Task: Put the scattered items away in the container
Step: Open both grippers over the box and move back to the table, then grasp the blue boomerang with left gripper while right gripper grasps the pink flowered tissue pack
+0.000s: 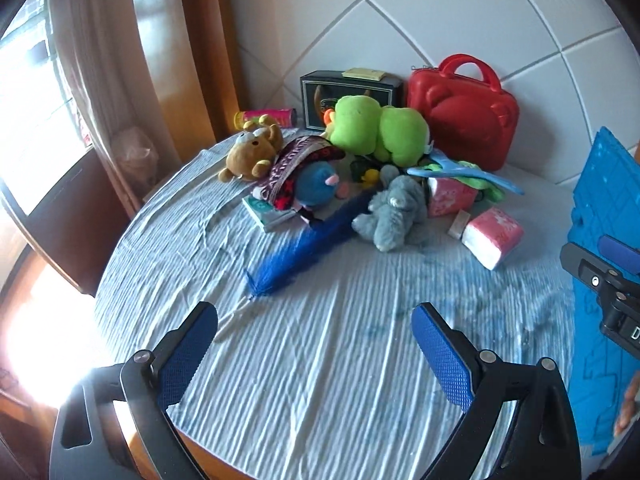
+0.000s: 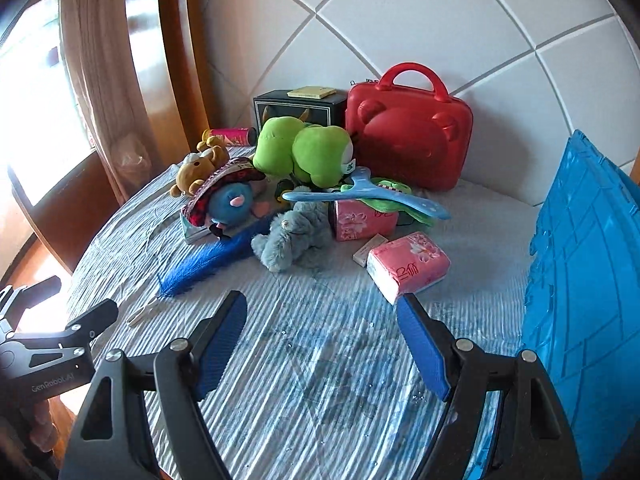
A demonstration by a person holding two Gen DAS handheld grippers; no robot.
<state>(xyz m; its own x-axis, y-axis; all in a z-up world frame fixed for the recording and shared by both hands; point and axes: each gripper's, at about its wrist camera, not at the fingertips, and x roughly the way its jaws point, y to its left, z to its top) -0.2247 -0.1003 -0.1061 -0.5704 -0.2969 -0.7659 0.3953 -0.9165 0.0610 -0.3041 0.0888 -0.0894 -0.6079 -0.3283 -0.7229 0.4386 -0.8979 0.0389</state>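
Jaws apart, tissue pack (image 2: 408, 266) just beyond.

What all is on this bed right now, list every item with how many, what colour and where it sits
bear plush: 1, brown, far left of pile
frog plush: 1, green, back of pile
round plush: 1, blue, under patterned hat
grey plush: 1, pile front
feather: 1, dark blue, left front
hanger: 1, light blue, atop pink tissue box
tissue pack: 1, pink, nearest right gripper
small box: 1, white, beside pack
suitcase: 1, red, against headboard
black box: 1, back, yellow pad on top
tube: 1, pink, back left
crate: 1, blue, right edge
left gripper: open, empty
right gripper: open, empty
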